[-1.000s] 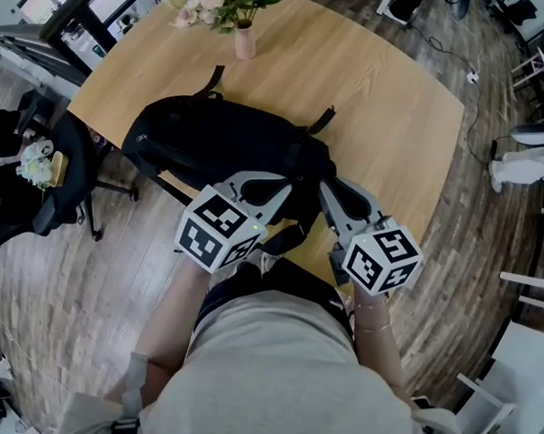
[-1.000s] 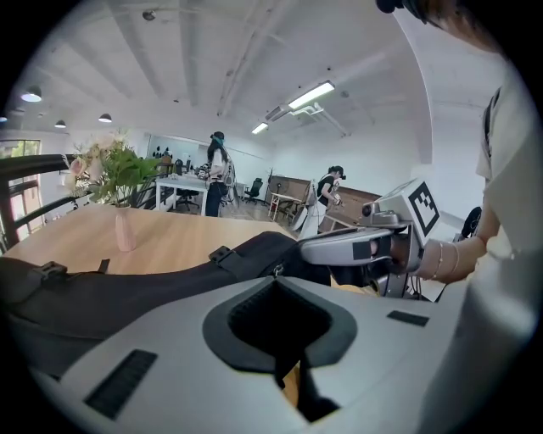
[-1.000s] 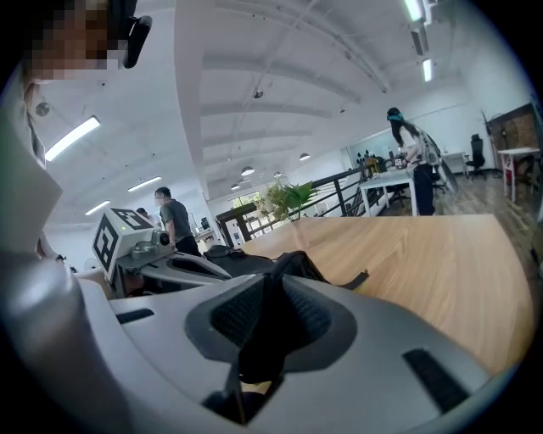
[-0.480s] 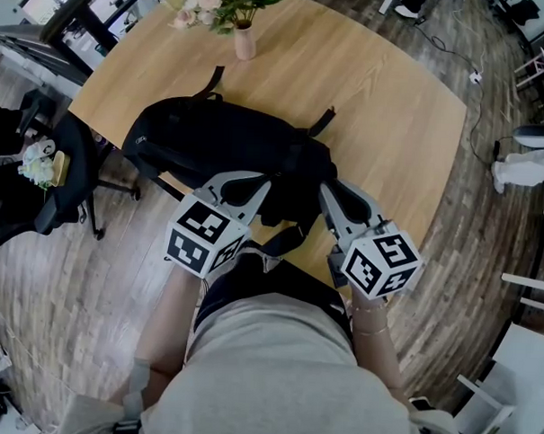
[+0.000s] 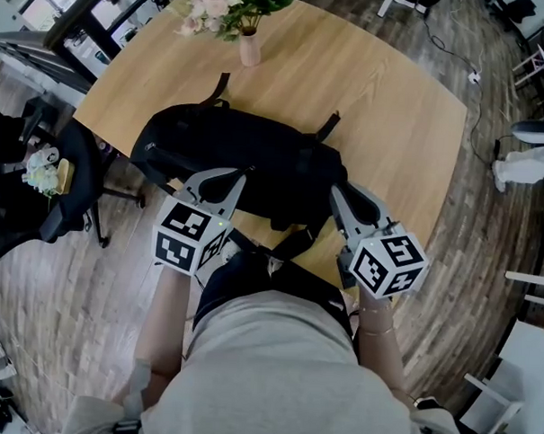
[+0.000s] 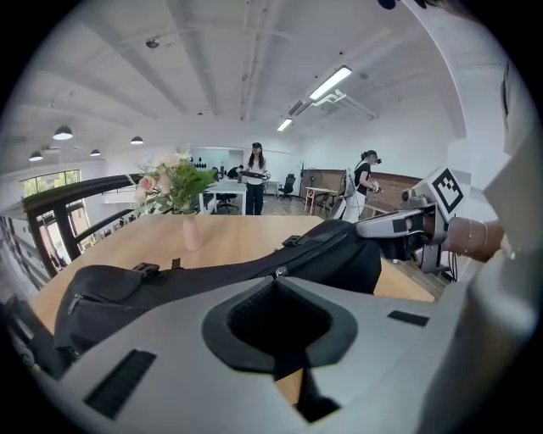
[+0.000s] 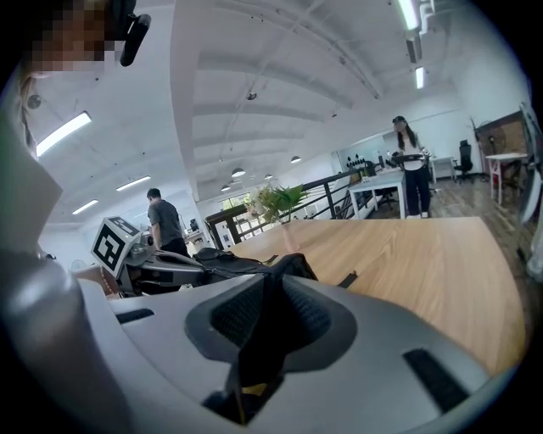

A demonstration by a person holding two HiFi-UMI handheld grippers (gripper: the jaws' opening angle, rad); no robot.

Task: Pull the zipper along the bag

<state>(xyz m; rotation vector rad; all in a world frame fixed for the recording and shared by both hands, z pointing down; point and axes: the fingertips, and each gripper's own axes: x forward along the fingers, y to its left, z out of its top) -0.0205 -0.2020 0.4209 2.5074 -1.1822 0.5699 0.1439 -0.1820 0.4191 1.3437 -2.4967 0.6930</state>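
Open-plan office; desks (image 7: 386, 180), swivel chairs (image 5: 71, 185), ceiling strip lights (image 6: 331, 82).

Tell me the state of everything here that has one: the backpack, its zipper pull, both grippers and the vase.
Backpack: lying flat on the table, one strap hanging over the near edge.
Zipper pull: pinched at the left gripper's tips; how far the zip is open can't be told.
Left gripper: shut on the zipper pull.
Right gripper: shut on black backpack fabric.
Vase: upright, holding flowers.
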